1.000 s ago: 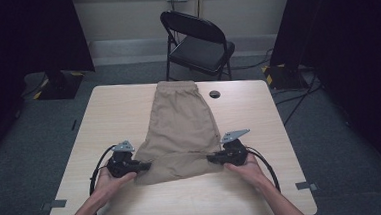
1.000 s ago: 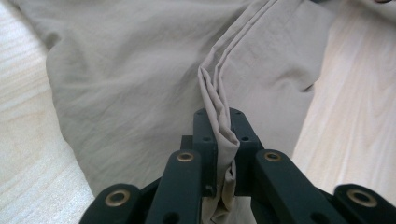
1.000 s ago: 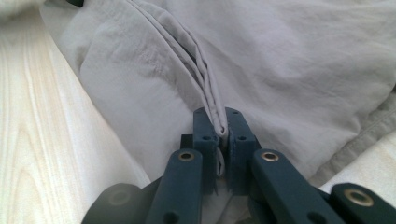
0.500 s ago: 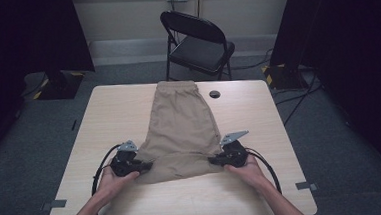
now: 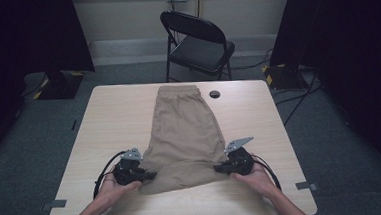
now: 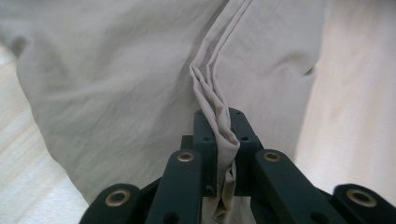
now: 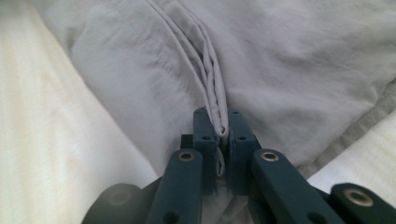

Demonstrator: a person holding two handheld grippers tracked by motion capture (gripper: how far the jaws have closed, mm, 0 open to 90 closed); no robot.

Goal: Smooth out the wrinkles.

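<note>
Your left gripper (image 5: 141, 173) and right gripper (image 5: 222, 167) each pinched a fold of the tan shorts (image 5: 182, 133) lying on the table (image 5: 114, 117). You had carried that near hem slightly farther from you since a second before

Tan shorts (image 5: 185, 133) between both grippers

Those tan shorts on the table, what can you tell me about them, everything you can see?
The shorts are tan, of a thin, slightly wrinkled woven cloth. They lie flat down the middle of the wooden table, with the gathered waistband at the far end, near a small dark disc. The near end is folded up and over. The left tool and the right tool each pinch a bunched fold of cloth at the near corners, one on each side.
</note>
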